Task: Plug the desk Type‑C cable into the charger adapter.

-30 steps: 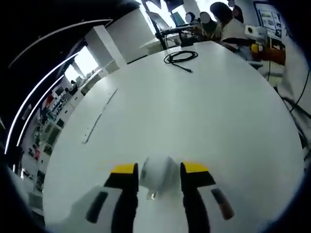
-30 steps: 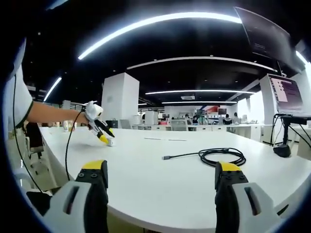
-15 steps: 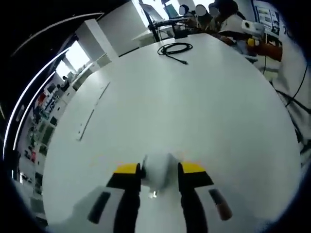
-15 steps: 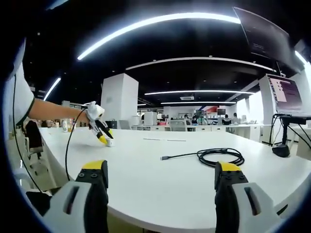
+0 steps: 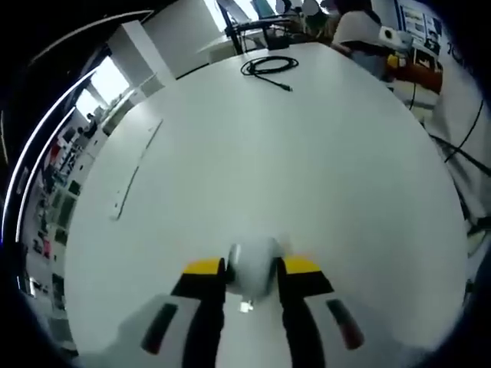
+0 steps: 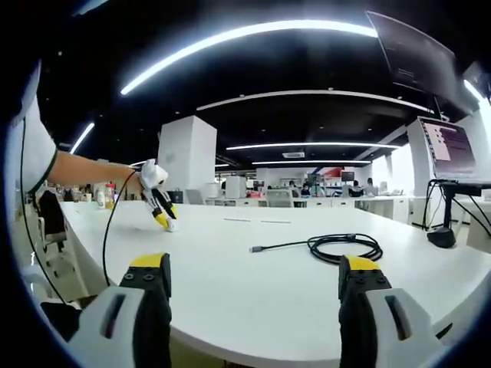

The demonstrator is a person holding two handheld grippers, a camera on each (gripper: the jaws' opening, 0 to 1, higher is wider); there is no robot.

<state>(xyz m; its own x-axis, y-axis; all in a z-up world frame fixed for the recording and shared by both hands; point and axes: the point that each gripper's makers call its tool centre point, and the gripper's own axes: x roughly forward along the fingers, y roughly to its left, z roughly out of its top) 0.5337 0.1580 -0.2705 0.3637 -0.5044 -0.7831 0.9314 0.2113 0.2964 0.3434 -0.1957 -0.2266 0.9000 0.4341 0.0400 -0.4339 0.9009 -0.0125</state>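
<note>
Two yellow-tipped grippers: left gripper [image 5: 252, 267] jaws clamped on the small white rounded charger adapter [image 5: 252, 264] at the white table [image 5: 307, 169] – right gripper [image 6: 255, 277] jaws wide apart, coiled black Type-C cable [image 6: 337, 247] lying beyond them.

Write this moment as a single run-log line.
left gripper: shut on charger adapter, on white table | right gripper: open, holding nothing | Type-C cable: coiled on table, unplugged

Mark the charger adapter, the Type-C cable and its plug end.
charger adapter [image 5: 252, 266], left gripper view, on its white rounded body between the jaws.
Type-C cable [image 6: 345, 248], right gripper view, on the coiled black loops.
plug end [image 6: 254, 249], right gripper view, on the connector tip.
</note>
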